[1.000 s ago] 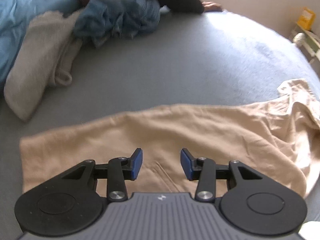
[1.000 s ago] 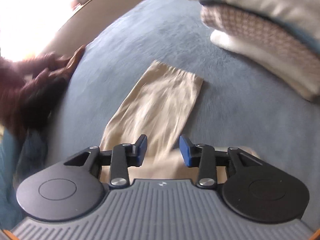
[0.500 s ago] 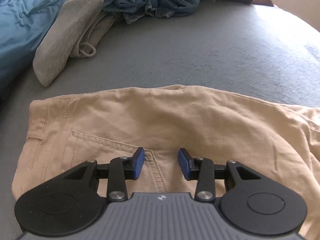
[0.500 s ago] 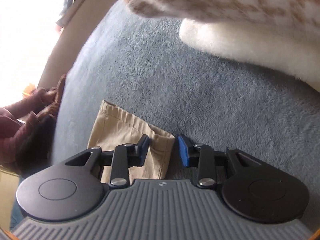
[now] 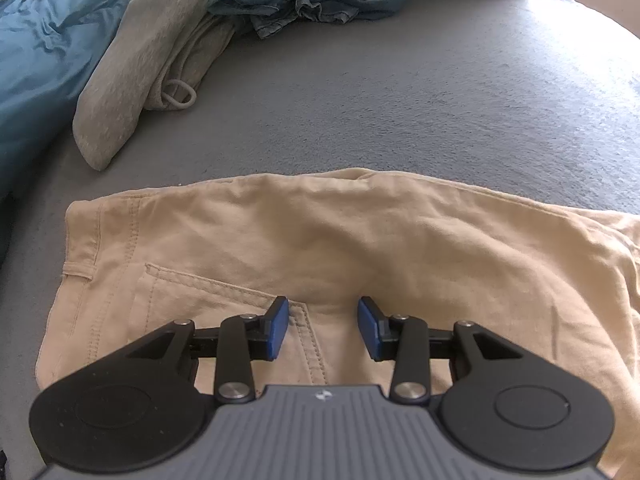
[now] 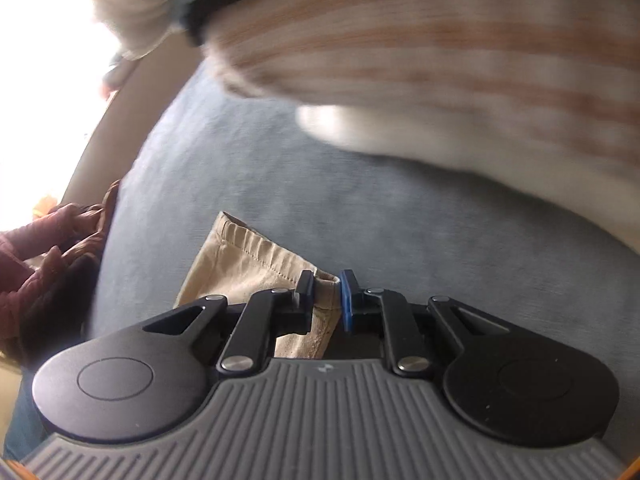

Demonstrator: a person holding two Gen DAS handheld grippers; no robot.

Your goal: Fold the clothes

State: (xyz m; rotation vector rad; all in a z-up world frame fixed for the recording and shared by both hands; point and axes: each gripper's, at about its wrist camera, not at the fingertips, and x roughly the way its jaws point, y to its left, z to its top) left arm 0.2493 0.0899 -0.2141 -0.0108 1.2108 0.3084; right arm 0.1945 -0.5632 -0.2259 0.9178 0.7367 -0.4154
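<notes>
Grey bedding (image 5: 400, 92) filled both views, with tan trousers (image 5: 320, 240) spread across the lower half of the left view, waistband at lower left. The left gripper (image 5: 322, 328) hung partly open over the back pocket (image 5: 224, 300), holding nothing. At lower centre of the right view, the right gripper (image 6: 325, 300) was closing on the trouser leg hem (image 6: 276, 260), cloth between its jaws. This looked like the grasping step; next, the left should likely pinch the waistband before any lift.
</notes>
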